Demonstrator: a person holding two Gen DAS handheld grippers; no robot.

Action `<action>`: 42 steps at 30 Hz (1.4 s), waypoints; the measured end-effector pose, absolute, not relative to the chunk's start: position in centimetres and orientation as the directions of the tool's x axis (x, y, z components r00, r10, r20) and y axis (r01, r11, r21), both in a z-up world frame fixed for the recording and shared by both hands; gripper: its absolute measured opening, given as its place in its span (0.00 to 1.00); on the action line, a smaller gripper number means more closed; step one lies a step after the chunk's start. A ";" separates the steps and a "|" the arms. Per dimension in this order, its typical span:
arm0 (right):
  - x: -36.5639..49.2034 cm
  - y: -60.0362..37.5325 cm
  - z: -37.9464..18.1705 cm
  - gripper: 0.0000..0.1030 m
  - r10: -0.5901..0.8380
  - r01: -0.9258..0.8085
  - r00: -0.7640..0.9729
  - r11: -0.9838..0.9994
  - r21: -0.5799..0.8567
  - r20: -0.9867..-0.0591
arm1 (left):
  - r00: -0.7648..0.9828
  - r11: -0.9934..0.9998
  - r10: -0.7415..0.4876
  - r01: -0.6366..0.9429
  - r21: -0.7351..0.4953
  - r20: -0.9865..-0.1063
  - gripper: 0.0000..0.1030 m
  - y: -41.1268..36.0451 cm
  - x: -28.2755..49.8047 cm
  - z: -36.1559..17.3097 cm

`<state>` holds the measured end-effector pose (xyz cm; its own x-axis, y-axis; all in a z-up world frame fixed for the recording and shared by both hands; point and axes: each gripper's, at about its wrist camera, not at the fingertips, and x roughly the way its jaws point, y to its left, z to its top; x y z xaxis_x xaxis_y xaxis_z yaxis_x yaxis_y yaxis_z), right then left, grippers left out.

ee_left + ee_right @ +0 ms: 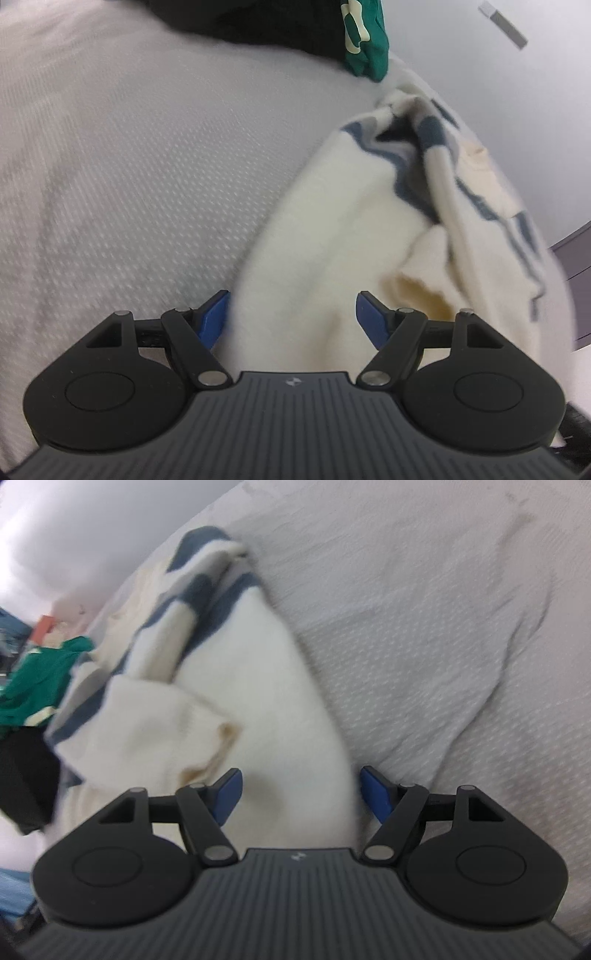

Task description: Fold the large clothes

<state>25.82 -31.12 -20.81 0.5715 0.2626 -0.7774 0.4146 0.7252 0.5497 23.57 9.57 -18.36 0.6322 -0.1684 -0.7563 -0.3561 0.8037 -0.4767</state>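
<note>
A cream garment with blue-grey stripes [354, 229] lies bunched on a white textured bedcover [129, 166]. It also shows in the right wrist view [251, 686], with a yellowish stain near its lower fold. My left gripper [293, 317] is open, its blue fingertips [214, 314] spread wide on either side of the garment's near edge. My right gripper [301, 794] is open too, its blue fingertips [375, 794] straddling the garment's near end. Neither gripper holds the cloth.
A green garment with cream print [365, 40] and a black garment [266, 26] lie at the far edge of the bed. They also show at the left of the right wrist view, green garment [37, 686], black garment [26, 779]. A dark cabinet [576, 266] stands at right.
</note>
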 end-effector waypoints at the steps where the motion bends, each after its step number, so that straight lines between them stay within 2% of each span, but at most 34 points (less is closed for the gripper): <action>1: 25.7 -31.0 -20.9 0.71 0.291 0.401 0.570 0.717 0.570 -0.768 | 0.640 0.785 -0.198 -0.350 -0.511 -0.742 0.76 9.8 23.4 -18.3; 5: 24.9 -31.0 -20.2 0.71 0.351 0.365 0.610 0.672 0.644 -0.711 | 0.667 0.724 -0.289 -0.317 -0.613 -0.687 0.76 10.2 22.6 -18.1; 10: 23.9 -30.9 -19.4 0.71 0.460 0.266 0.674 0.579 0.771 -0.578 | 0.694 0.657 -0.377 -0.266 -0.706 -0.613 0.76 10.4 22.0 -17.9; 13: 23.8 -30.9 -19.1 0.71 0.522 0.203 0.703 0.503 0.840 -0.483 | 0.683 0.648 -0.372 -0.294 -0.703 -0.628 0.76 10.1 21.4 -18.4; 17: 24.0 -30.2 -19.4 0.70 0.515 0.227 0.678 0.533 0.815 -0.525 | 0.640 0.642 -0.355 -0.363 -0.675 -0.682 0.76 10.2 20.9 -19.5; 22: 24.3 -29.7 -20.7 0.69 0.449 0.355 0.582 0.610 0.708 -0.678 | 0.621 0.647 -0.339 -0.392 -0.654 -0.707 0.75 9.8 20.1 -19.8; 25: 24.7 -28.7 -21.2 0.55 0.432 0.380 0.525 0.652 0.656 -0.733 | 0.601 0.649 -0.357 -0.391 -0.652 -0.715 0.74 9.2 19.4 -19.9; 27: 24.4 -28.0 -20.8 0.48 0.414 0.378 0.507 0.681 0.627 -0.756 | 0.580 0.667 -0.356 -0.391 -0.634 -0.732 0.64 8.9 19.2 -20.0; 29: 23.9 -27.7 -20.3 0.37 0.397 0.374 0.512 0.695 0.614 -0.762 | 0.558 0.688 -0.358 -0.385 -0.615 -0.749 0.39 8.5 19.2 -19.9; 30: 23.6 -27.7 -19.9 0.29 0.391 0.370 0.524 0.696 0.616 -0.757 | 0.558 0.688 -0.359 -0.384 -0.616 -0.748 0.33 8.5 19.0 -19.8; 31: 23.5 -27.9 -19.5 0.18 0.382 0.369 0.537 0.695 0.617 -0.752 | 0.565 0.685 -0.360 -0.381 -0.621 -0.743 0.23 8.6 19.0 -19.7; 32: 23.2 -28.1 -19.1 0.13 0.374 0.369 0.548 0.695 0.618 -0.748 | 0.579 0.674 -0.363 -0.378 -0.635 -0.730 0.18 8.9 18.9 -19.4; 37: 21.9 -30.4 -17.6 0.09 0.439 0.322 0.625 0.608 0.726 -0.645 | 0.670 0.623 -0.380 -0.325 -0.712 -0.638 0.10 10.6 17.8 -16.9; 42: 20.6 -32.5 -14.6 0.09 0.486 0.239 0.718 0.501 0.832 -0.499 | 0.749 0.569 -0.396 -0.254 -0.782 -0.531 0.08 12.8 16.1 -13.0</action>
<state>20.64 -32.50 -14.58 0.7176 0.4860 -0.4988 0.2388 0.5010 0.8318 16.07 12.76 -13.01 0.7491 -0.3962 -0.5309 -0.2538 0.5686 -0.7825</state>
